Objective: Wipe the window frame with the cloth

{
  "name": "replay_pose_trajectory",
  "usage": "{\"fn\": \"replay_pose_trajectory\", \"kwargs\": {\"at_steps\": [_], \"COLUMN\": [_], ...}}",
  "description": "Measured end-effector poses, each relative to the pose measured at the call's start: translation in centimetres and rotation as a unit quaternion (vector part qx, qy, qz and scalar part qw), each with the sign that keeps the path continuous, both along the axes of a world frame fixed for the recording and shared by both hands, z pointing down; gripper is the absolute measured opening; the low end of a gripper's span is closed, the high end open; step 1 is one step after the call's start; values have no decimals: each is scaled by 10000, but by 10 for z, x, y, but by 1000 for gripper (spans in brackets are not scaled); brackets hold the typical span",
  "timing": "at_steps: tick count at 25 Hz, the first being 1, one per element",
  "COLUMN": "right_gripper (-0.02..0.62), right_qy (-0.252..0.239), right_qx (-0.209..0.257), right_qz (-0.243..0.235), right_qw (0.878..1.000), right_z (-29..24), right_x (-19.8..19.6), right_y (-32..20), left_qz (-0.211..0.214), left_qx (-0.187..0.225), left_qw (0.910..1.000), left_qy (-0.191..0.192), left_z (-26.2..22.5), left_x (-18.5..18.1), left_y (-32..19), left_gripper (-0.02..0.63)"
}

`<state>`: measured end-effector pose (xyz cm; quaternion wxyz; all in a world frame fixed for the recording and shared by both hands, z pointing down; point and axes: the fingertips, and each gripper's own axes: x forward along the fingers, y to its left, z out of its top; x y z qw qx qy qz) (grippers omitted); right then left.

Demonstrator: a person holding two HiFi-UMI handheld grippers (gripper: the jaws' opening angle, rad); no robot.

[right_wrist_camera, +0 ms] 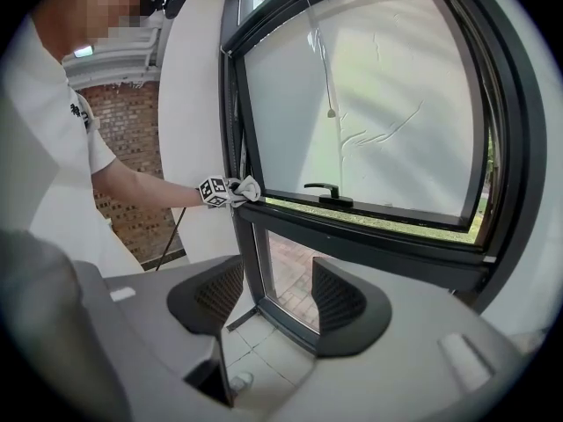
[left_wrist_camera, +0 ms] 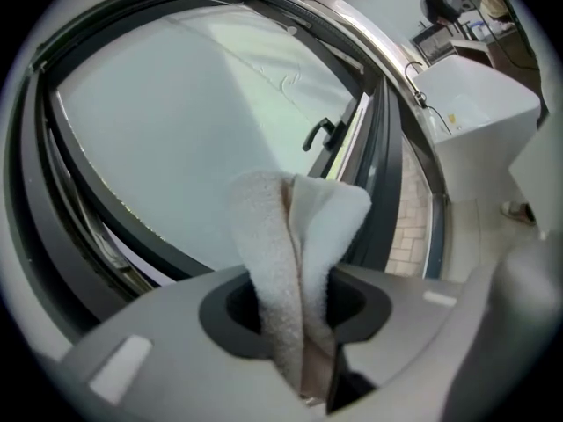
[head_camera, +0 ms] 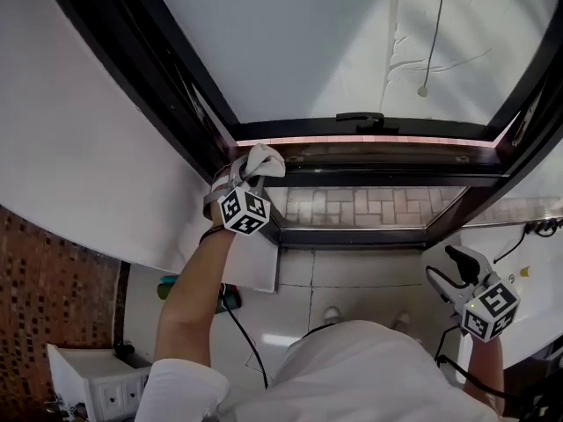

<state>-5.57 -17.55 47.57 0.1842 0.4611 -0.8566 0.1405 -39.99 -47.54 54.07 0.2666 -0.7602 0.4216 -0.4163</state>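
Note:
A white terry cloth [head_camera: 261, 160] [left_wrist_camera: 295, 262] is pinched in my left gripper [head_camera: 249, 185] [left_wrist_camera: 295, 310], whose jaws are shut on it. The cloth's folded end rests at the left end of the black window frame [head_camera: 369, 176] [left_wrist_camera: 380, 174] [right_wrist_camera: 352, 236], by the lower left corner of the tilted sash. A black handle [head_camera: 359, 118] [right_wrist_camera: 328, 190] sits at the middle of the sash's bottom rail. My right gripper [head_camera: 453, 275] [right_wrist_camera: 277, 297] hangs low at the right, away from the frame, jaws open and empty. In the right gripper view the left gripper [right_wrist_camera: 230, 191] and cloth show at the frame's left post.
A lower glass pane [head_camera: 369, 207] shows brick paving outside. A pull cord [head_camera: 431, 33] hangs in front of the glass at the right. White wall [head_camera: 79, 148] flanks the window on the left; a white socket box [head_camera: 97, 385] and a black cable [head_camera: 244, 337] lie below. A brick wall [right_wrist_camera: 132, 139] stands behind.

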Motion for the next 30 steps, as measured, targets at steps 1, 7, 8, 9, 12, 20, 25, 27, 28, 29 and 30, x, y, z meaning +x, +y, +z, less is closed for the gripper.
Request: {"fn": "replay_pose_trajectory", "kwargs": {"at_steps": [1,7,8,9,12,20,25,27,28,29,30], "right_gripper": [245,246,246,246,245,245,245,245,246,245,246], "right_qy": [-2,-32,-39,-48,-84,-162,-201,-216,-222,-229,-234], "right_qx": [-4,-101,-112,-111,-63,89,131,153,159,164,168], "right_qz": [37,340,376,405,473,370,387,427,453,483,515], "right_qw": [10000,9994,9992,9991,9988,9991,9990,9987,9986,9984,9983], "right_z": [0,8,9,10,10,4,6,7,7,8,8], "right_x": [1,28,34,41,57,105,146,163,172,182,191], "right_y": [2,25,29,32,38,49,60,64,66,69,73], "left_qz": [-13,-119,-135,-138,8,654,1183,1408,1513,1612,1699], "left_qx": [-65,-317,-336,-343,-258,-65,-66,-26,-14,-2,10], "left_qw": [9999,9990,9989,9989,9993,9968,9904,9872,9857,9842,9828], "left_qy": [92,303,296,295,280,456,711,744,748,739,722], "left_z": [3,12,12,10,0,-34,-54,-60,-62,-64,-65], "left_x": [1,4,6,10,37,169,283,330,353,376,398], "left_y": [1,19,25,30,49,104,131,137,140,142,143], "left_gripper": [143,143,142,141,140,141,141,141,141,141,141]}}
